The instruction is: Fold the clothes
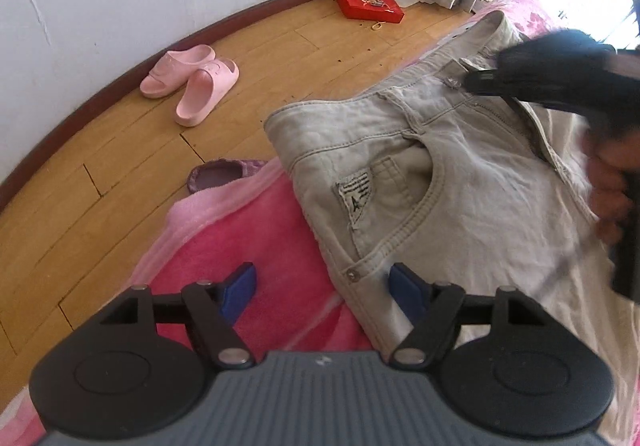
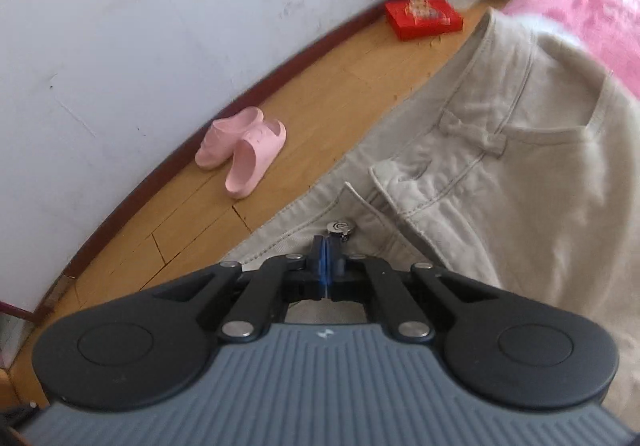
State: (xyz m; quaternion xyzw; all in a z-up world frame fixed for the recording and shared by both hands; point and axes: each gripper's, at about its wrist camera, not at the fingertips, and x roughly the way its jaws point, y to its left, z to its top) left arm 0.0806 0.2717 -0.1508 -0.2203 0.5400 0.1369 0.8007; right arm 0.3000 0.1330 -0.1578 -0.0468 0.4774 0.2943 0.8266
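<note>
The pale grey-beige jeans [image 1: 420, 166] lie waist-end on the pink blanket [image 1: 248, 246] of the bed, with one waist corner reaching over the blanket's edge above the wooden floor [image 1: 120, 166].

Left tongs [image 1: 322, 288]: wide open, holding nothing. One blue pad is over the jeans' side seam, the other over the blanket just beside it.

Right tongs [image 2: 327, 254]: fully closed just beside the jeans' metal waist button [image 2: 340, 227]. Whether fabric is pinched between the pads cannot be told.

Likely faults:
- If the right tongs hold only a thin layer or nothing, the waistband may slip out on lifting.
- If the left tongs close where they are, they may catch blanket together with denim and drag it into the fold.
- The overhanging corner may pull the jeans toward the floor.

Containers: a red box [image 1: 370, 4] on the floor beyond the jeans; its contents cannot be told.
</note>
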